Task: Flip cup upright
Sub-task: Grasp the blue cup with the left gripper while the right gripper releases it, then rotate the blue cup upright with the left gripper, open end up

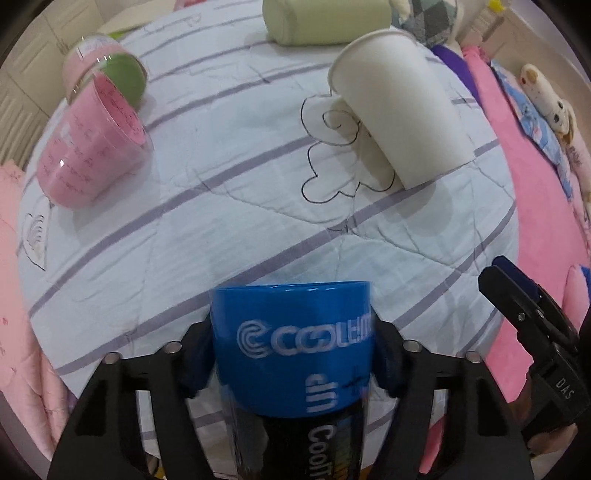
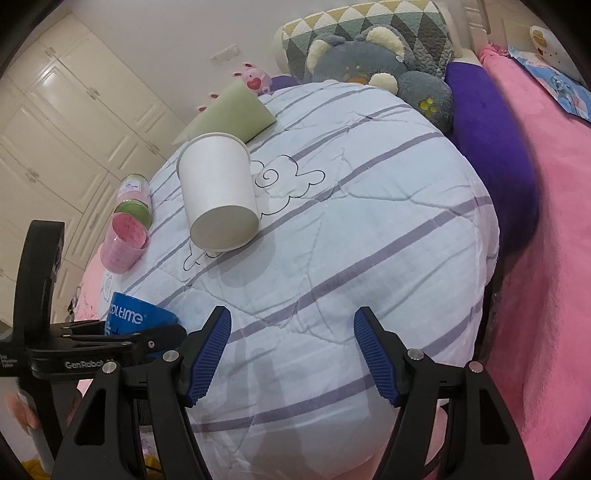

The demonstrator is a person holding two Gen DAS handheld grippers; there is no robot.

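Observation:
My left gripper (image 1: 293, 354) is shut on a blue cup (image 1: 295, 343) with white lettering, held over the near edge of the striped quilt (image 1: 229, 206). The same blue cup (image 2: 138, 319) shows at the lower left of the right wrist view, inside the left gripper (image 2: 122, 341). My right gripper (image 2: 291, 354) is open and empty above the quilt (image 2: 369, 240). A white paper cup (image 1: 399, 110) lies on its side on the quilt; in the right wrist view the white cup (image 2: 219, 192) has its base toward me.
A pink clear cup (image 1: 92, 147) and a pink-and-green cup (image 1: 107, 70) lie at the left. A pale green cup (image 1: 325, 20) lies at the far edge. A grey plush toy (image 2: 376, 70), purple pillow (image 2: 491, 147) and pink blanket (image 2: 546, 240) are to the right.

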